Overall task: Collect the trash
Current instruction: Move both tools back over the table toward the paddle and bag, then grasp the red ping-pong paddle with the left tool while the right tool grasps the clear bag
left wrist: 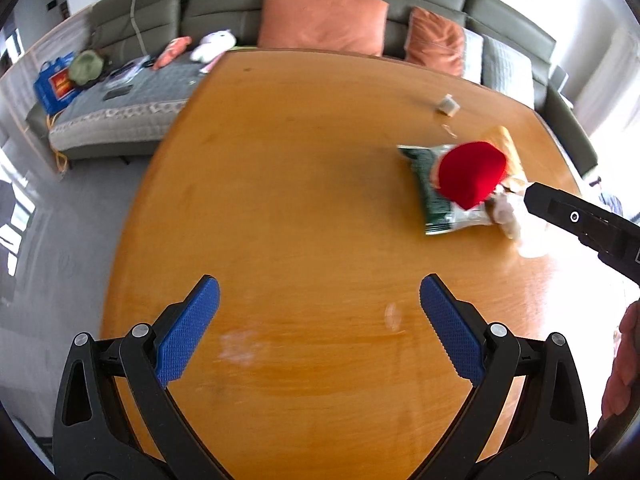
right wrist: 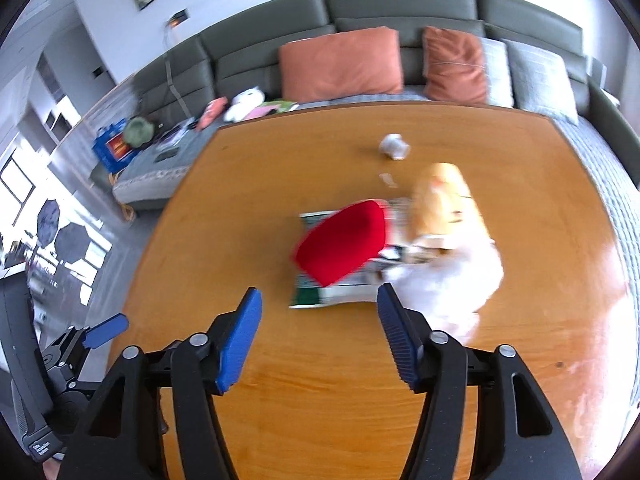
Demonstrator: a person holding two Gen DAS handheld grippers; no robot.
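Observation:
A heap of trash lies on the wooden table [left wrist: 280, 200]: a red cup [left wrist: 472, 174] [right wrist: 342, 242] on its side over a green snack bag [left wrist: 434, 196] [right wrist: 320, 294], an orange wrapper [right wrist: 444, 204] [left wrist: 510, 148] and white crumpled plastic [right wrist: 444, 280]. A small crumpled paper piece [left wrist: 446, 105] [right wrist: 395, 146] lies further back. My left gripper [left wrist: 319, 332] is open and empty over bare table, left of the heap. My right gripper [right wrist: 320, 332] is open and empty, just short of the heap; its body also shows in the left wrist view [left wrist: 580, 220].
A grey sofa [right wrist: 400, 4] with orange cushions [right wrist: 340, 62] runs behind the table. A plush toy [left wrist: 214, 44] and a blue bag [left wrist: 54, 84] sit on the sofa's left part. Grey floor [left wrist: 80, 220] lies left of the table.

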